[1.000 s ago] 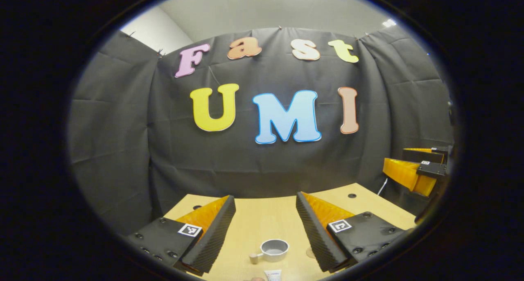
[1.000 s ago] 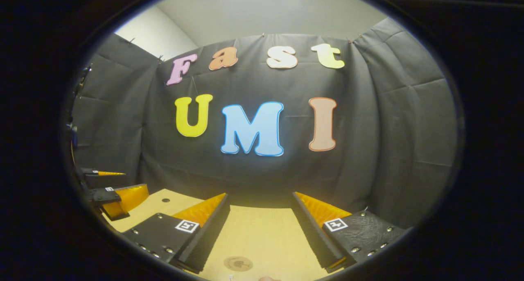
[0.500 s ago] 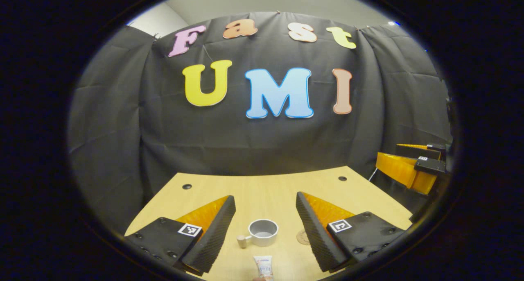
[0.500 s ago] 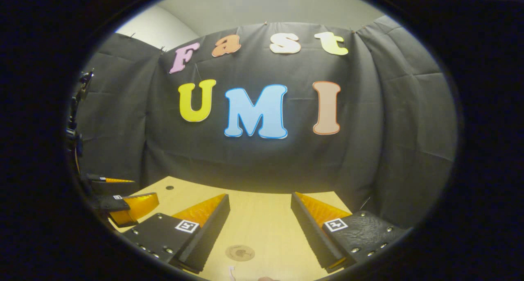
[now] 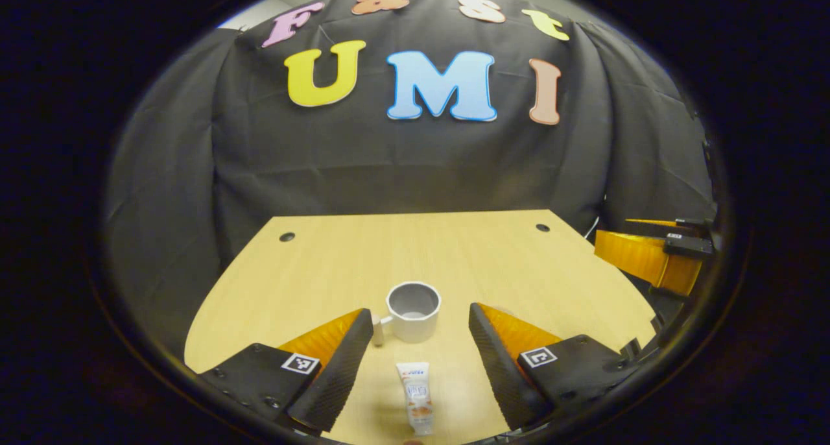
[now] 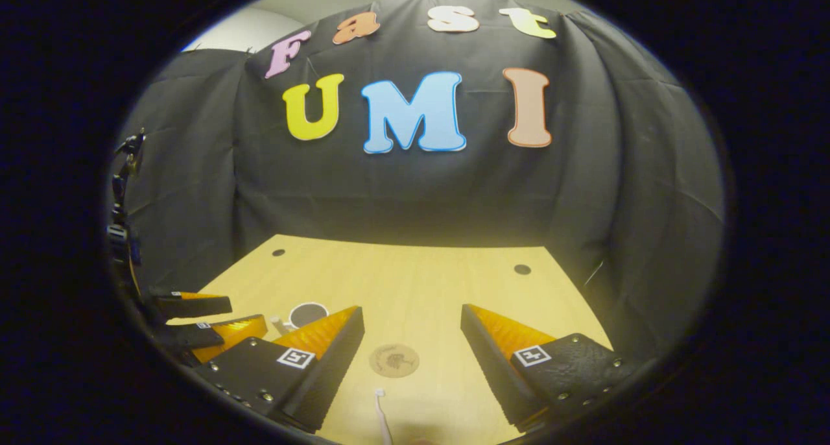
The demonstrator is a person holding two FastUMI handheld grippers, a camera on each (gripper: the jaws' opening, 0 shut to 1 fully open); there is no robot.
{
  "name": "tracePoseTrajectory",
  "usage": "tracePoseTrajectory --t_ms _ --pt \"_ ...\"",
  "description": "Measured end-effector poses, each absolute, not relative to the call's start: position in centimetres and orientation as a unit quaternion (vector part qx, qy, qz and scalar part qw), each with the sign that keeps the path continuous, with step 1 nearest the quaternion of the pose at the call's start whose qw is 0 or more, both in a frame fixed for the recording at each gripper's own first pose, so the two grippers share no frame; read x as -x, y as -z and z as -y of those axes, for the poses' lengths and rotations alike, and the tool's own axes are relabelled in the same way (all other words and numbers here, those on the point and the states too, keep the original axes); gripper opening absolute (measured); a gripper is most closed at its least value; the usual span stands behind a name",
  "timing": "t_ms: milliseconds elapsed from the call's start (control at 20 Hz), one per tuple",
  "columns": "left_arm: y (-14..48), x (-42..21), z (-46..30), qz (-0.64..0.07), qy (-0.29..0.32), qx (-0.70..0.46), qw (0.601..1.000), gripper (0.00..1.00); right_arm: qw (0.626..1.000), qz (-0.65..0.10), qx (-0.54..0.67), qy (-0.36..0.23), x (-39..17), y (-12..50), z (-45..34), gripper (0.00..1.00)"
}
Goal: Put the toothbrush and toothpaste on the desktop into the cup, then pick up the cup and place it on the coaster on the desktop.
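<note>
A pale grey cup (image 5: pixel 413 311) with a handle on its left stands upright on the wooden desktop (image 5: pixel 337 263). A white toothpaste tube (image 5: pixel 415 396) lies flat just in front of it. My left gripper (image 5: pixel 420 362) hangs open above the tube, one finger on each side. In the right gripper view a round brown coaster (image 6: pixel 393 360) lies on the desktop (image 6: pixel 415 276), with the head of a white toothbrush (image 6: pixel 381 414) in front of it. My right gripper (image 6: pixel 412 357) is open over them. The cup (image 6: pixel 305 315) peeks out behind its left finger.
Black cloth walls close the desk at the back and sides. Small dark holes (image 5: pixel 286 237) (image 5: pixel 542 228) mark the far corners of the desktop. The right gripper (image 5: pixel 652 257) shows at the right edge of the left gripper view; the left gripper (image 6: pixel 201 318) shows at the left of the right gripper view.
Both views have tilted downward, showing much more of the desktop. The cup, toothpaste tube, coaster and toothbrush head have come further into sight. Both grippers stayed open.
</note>
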State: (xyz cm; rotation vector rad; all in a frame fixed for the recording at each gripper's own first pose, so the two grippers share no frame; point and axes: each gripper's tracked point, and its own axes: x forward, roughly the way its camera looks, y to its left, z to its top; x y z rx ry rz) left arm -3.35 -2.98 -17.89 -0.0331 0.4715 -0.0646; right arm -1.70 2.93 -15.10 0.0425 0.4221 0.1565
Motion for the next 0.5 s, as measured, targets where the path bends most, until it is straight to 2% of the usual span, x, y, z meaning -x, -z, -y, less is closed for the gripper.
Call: tracePoseTrajectory --t_ms 50,250,450,500 --pt "18.8 3.5 3.0 -0.243 0.034 0.014 0.969 0.97 0.971 -0.223 -0.021 -0.080 2.0 15.9 -3.1 0.96" --pt "22.2 4.2 3.1 -0.281 0.037 0.015 0.959 0.97 0.958 -0.273 -0.024 -0.090 3.2 19.5 -3.9 0.96" --pt "25.9 5.5 3.0 -0.321 0.036 0.015 0.946 0.97 0.937 -0.333 -0.017 -0.101 4.8 23.2 -4.3 0.96" --pt "26.8 5.9 3.0 -0.329 0.036 0.013 0.943 1.00 0.932 -0.346 -0.015 -0.103 5.0 24.2 -4.4 0.96"
